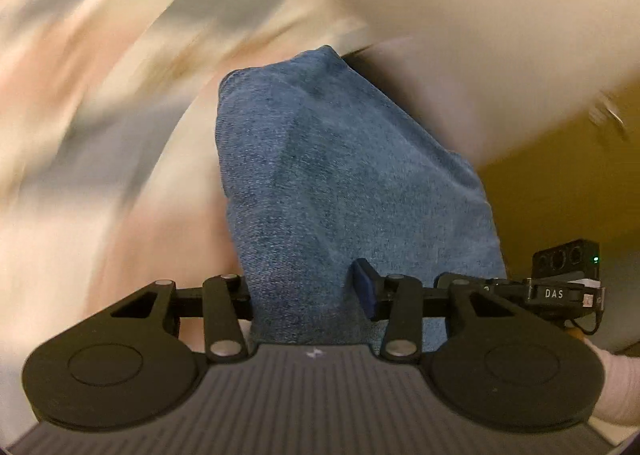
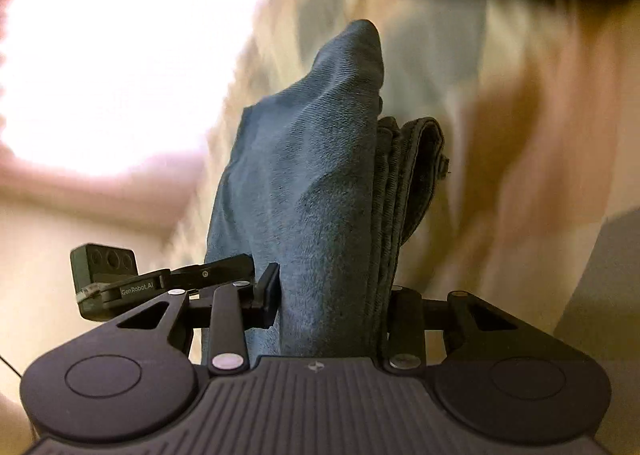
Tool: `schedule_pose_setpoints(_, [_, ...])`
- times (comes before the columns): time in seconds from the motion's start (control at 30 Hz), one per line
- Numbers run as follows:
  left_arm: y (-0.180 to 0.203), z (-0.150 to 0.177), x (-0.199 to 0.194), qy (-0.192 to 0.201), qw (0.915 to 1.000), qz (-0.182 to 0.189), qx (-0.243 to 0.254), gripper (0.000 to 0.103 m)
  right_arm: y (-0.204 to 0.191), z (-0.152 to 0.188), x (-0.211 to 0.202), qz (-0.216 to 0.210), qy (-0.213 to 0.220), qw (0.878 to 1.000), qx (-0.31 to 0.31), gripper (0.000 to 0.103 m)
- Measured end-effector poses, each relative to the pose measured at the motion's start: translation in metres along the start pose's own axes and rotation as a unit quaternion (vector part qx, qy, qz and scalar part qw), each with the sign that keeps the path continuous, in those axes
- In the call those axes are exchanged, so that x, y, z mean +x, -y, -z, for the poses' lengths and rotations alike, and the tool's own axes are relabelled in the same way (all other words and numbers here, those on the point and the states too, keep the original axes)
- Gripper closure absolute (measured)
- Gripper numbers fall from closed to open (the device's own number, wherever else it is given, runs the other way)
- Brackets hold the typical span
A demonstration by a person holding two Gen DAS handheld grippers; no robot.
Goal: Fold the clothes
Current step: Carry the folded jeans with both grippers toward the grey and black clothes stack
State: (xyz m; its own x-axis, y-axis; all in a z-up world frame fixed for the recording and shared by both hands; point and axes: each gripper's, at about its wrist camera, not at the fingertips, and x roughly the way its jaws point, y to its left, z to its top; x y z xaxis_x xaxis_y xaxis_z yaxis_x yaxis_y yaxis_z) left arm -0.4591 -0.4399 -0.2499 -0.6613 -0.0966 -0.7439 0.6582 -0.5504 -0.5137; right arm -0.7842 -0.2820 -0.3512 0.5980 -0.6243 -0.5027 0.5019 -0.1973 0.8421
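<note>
Left gripper point(image 1: 308, 291) clamped on blue denim point(image 1: 340, 183) at frame centre, right gripper point(image 2: 332, 295) clamped on denim point(image 2: 312, 191) too, background blurred

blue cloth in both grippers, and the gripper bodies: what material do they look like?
Blue cloth: looks like denim, matte with a diagonal twill weave; a thick stitched hem shows in the right wrist view. Left gripper and right gripper: seemingly matte black moulded plastic, ribbed top, silver metal pivot pins.

Blue denim point(image 1: 320, 175) filled the middle of the left wrist frame, blocking the path ahead; folded denim point(image 2: 320, 195) likewise filled the right wrist centre. Surroundings were too blurred to judge.
</note>
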Motion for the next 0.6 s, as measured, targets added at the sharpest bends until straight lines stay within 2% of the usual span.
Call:
schedule_pose_setpoints(0.07, [0.024,-0.057,0.013,0.0,0.9959,0.039,0.081,0.063,-0.01,-0.012,-0.02,0.001,0.071,0.997,0.011,0.065])
schedule_pose_setpoints(0.13, [0.044,-0.112,0.042,-0.008,0.9869,0.072,0.144,0.063,-0.02,-0.024,-0.041,0.003,0.141,0.99,0.021,0.065])
schedule_pose_setpoints(0.23, [0.077,-0.19,0.099,-0.028,0.9661,0.107,0.233,0.063,-0.035,-0.042,-0.072,0.005,0.245,0.969,0.037,0.065])
schedule_pose_setpoints(0.3, [0.095,-0.232,0.138,-0.052,0.9538,0.126,0.268,0.063,-0.041,-0.054,-0.089,0.006,0.306,0.951,0.049,0.065])
schedule_pose_setpoints(0.37, [0.113,-0.259,0.17,-0.072,0.943,0.133,0.296,0.063,-0.029,-0.069,-0.089,0.009,0.336,0.939,0.074,0.065])
schedule_pose_setpoints(0.43, [0.128,-0.272,0.195,-0.081,0.9324,0.13,0.327,0.063,-0.016,-0.083,-0.089,0.012,0.365,0.926,0.099,0.065])
schedule_pose_setpoints(0.5, [0.133,-0.282,0.217,-0.087,0.9255,0.127,0.346,0.063,-0.003,-0.096,-0.088,0.014,0.391,0.912,0.123,0.065])
schedule_pose_setpoints(0.6, [0.133,-0.282,0.237,-0.104,0.921,0.126,0.354,0.062,0.014,-0.11,-0.081,0.016,0.393,0.909,0.139,0.065])
